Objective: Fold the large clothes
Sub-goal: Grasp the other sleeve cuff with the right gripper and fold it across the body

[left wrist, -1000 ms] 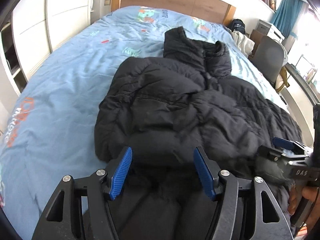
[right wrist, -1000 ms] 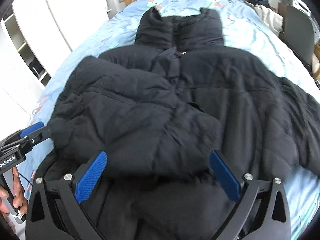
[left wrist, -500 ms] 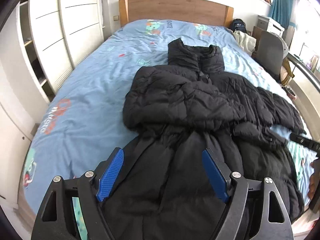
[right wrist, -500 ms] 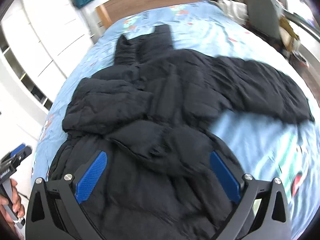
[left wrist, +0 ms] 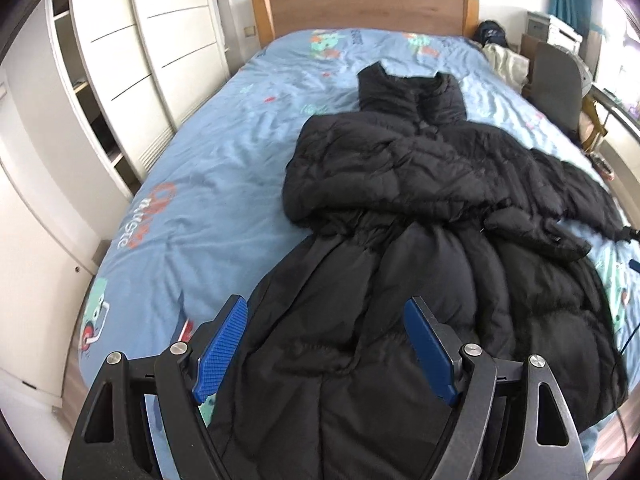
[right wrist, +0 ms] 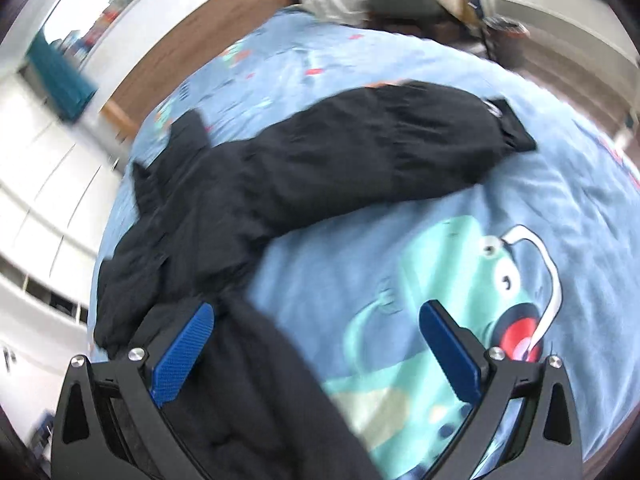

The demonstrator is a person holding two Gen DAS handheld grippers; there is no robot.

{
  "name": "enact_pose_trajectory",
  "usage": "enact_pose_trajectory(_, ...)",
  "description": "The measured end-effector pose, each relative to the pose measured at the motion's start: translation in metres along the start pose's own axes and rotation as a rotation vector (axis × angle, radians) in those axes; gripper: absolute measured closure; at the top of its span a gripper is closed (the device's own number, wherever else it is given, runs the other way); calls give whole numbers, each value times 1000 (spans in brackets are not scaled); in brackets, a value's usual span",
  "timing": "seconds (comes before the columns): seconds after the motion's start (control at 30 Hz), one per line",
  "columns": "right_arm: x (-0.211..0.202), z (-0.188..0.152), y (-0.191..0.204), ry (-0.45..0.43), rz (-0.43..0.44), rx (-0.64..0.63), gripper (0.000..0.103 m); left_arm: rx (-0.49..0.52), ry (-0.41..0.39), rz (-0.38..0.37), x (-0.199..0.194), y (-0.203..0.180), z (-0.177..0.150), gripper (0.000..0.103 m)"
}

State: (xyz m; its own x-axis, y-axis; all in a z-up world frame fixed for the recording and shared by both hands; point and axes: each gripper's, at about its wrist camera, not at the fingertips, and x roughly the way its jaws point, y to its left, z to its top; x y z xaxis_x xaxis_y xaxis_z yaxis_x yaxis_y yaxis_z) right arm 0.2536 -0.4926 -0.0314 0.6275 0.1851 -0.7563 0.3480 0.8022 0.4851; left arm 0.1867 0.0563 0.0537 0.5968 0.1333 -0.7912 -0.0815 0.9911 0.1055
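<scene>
A long black puffer coat (left wrist: 420,216) lies on the blue bed, collar toward the headboard. Its left sleeve is folded across the chest. Its right sleeve (right wrist: 372,152) stretches out flat over the sheet in the right wrist view. My left gripper (left wrist: 326,344) is open and empty, above the coat's hem at the foot of the bed. My right gripper (right wrist: 316,344) is open and empty, over the coat's right edge and the sheet; the view is blurred.
The bed (left wrist: 208,184) has a blue printed sheet and a wooden headboard (left wrist: 364,12). White wardrobes (left wrist: 152,60) stand along the left. A grey chair (left wrist: 558,80) and a desk stand on the right. A cream cloth and a dark bag (left wrist: 494,34) sit by the headboard.
Both grippers let go of the folded left sleeve and drew back toward the foot of the bed. The right gripper swung right toward the outstretched right sleeve.
</scene>
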Motion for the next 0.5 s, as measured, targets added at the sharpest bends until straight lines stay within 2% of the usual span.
enact_pose_trajectory(0.2,34,32,-59,-10,6,171,0,-67,63,37,13,15,-9,23)
enact_pose_trajectory(0.5,70,68,-117,-78,100,394,0,-99,156,74,42,26,-24,23)
